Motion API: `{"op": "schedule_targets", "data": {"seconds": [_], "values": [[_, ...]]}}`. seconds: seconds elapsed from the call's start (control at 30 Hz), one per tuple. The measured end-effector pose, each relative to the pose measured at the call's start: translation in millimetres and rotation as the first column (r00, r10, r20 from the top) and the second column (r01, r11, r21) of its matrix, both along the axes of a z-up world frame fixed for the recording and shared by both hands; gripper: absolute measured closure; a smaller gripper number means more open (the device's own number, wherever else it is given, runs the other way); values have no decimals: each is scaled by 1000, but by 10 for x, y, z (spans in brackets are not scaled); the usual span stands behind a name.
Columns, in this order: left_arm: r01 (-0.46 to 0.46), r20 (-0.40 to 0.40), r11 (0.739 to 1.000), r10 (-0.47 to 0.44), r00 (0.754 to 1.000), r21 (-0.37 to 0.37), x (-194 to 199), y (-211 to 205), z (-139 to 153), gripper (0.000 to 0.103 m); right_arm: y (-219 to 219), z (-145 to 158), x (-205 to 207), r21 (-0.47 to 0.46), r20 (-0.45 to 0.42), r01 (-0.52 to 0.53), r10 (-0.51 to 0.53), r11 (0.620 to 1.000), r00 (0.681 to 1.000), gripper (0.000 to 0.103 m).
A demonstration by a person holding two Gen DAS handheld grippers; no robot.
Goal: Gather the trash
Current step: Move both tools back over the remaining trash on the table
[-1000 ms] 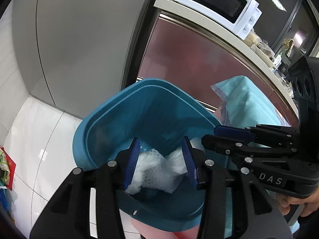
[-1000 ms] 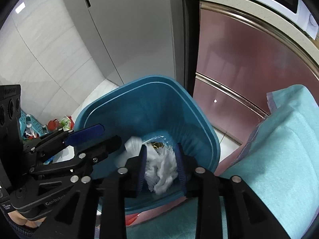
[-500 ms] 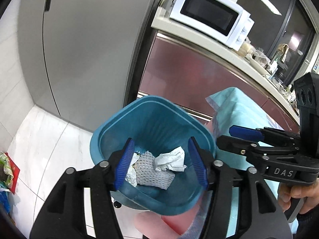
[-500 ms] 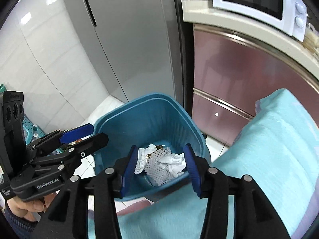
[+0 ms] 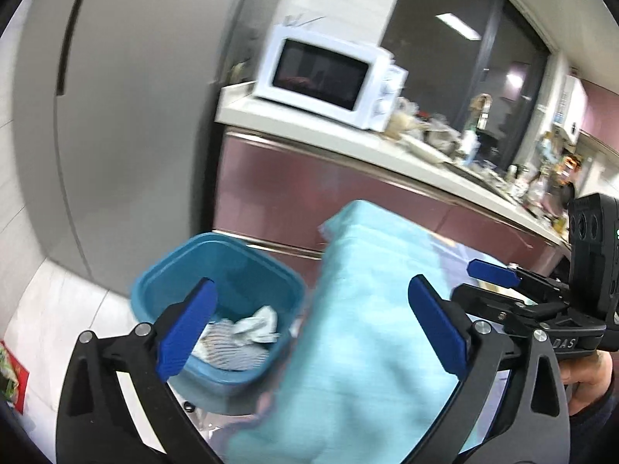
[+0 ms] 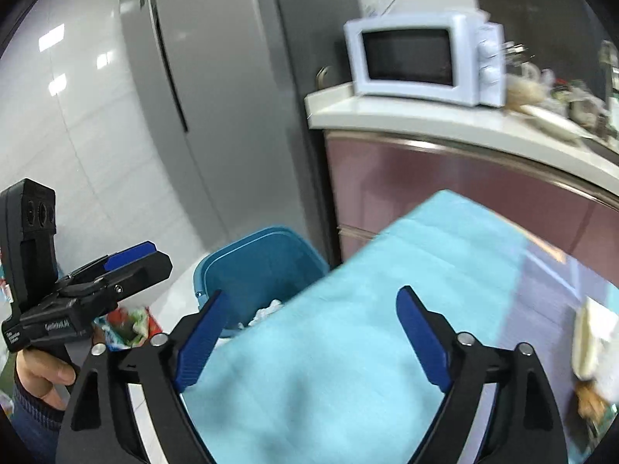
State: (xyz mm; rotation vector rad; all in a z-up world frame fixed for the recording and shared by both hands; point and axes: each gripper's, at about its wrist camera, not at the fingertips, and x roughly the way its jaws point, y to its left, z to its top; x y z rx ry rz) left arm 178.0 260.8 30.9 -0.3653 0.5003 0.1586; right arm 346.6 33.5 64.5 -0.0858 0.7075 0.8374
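This is a home kitchen. A white microwave (image 5: 329, 77) stands at the end of a pale desk (image 5: 348, 147) over glossy maroon cabinet fronts (image 5: 294, 201). Just left of the microwave rises a tall grey refrigerator (image 5: 135, 116); further right of the microwave, the desk is crowded with jars, bottles and a tap (image 5: 481, 110), blurred. Below the microwave, on the white tiled floor (image 5: 50, 309), sits a blue waste bin (image 5: 232, 263) holding crumpled paper trash (image 5: 247, 332).
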Motion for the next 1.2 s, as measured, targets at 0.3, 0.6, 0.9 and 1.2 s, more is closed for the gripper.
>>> {"op": "schedule_targets", "data": {"seconds": [0.3,0.6,0.9,1.2], "values": [[155,75,986,-159,984,64,-98,-1172,161,6,-1238,0,-546,72,93,207,-213,976,973,7],[330,52,922,-347,937,203,-146,-2436,-28,6,-2505,-357,-1184,41,111,511,-512,859,852,7],[458,-9,865,-466,885,206,397,-3014,-84,6,-3221,-531,-1176,13,75,693,-692,720,718,7],[537,-62,813,-538,841,225,1384,-3410,-50,6,-3409,-539,-671,-23,51,738,-737,674,674,7]]}}
